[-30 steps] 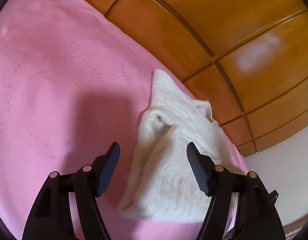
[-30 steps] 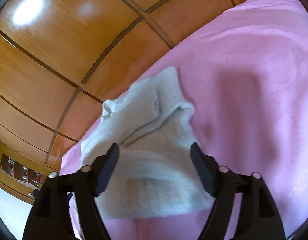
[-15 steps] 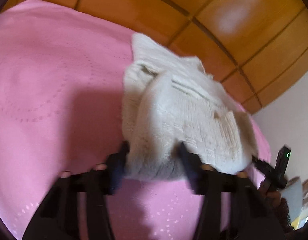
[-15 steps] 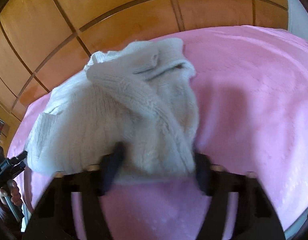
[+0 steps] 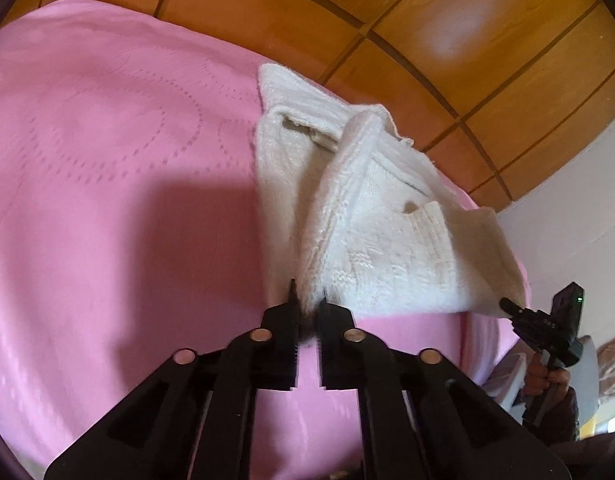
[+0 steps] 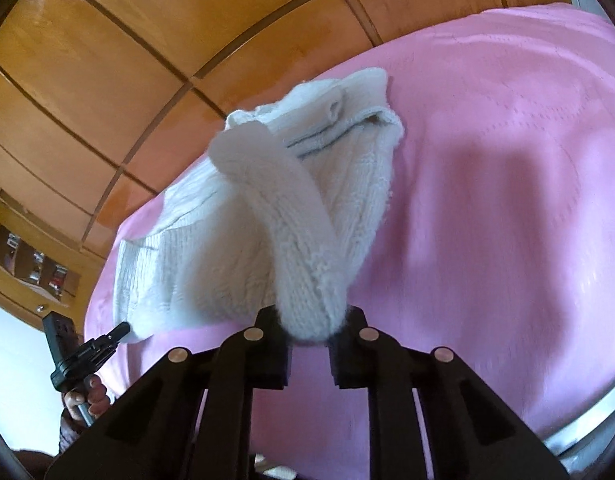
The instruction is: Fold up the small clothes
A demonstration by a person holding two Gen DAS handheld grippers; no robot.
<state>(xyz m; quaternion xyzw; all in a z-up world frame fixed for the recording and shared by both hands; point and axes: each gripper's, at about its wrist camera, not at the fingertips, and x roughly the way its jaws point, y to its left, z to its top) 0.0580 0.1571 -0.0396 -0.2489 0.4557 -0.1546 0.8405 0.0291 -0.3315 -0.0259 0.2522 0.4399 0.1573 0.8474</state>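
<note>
A small cream knitted sweater [image 5: 371,216] lies bunched on a pink bedspread [image 5: 107,184]. My left gripper [image 5: 308,307] is shut on the sweater's near edge, which rises as a ridge of fabric from the jaws. The sweater also shows in the right wrist view [image 6: 267,216]. My right gripper [image 6: 310,320] is shut on a thick rolled part of its near edge. Each view shows the other gripper, the right gripper [image 5: 511,307] and the left gripper [image 6: 117,330], pinching the other near corner, lifted off the bed.
A polished wooden panelled headboard [image 5: 447,32] runs behind the bed, close to the sweater's far end. The pink bedspread [image 6: 507,160] stretches wide on the other side. A white wall [image 5: 579,216] and a wooden shelf unit [image 6: 31,264] stand beyond the bed's edge.
Both grippers moved in over the sweater's near edge and closed on it. The gripped edge now lifts off the bedspread, pulled taut between the two grippers.
</note>
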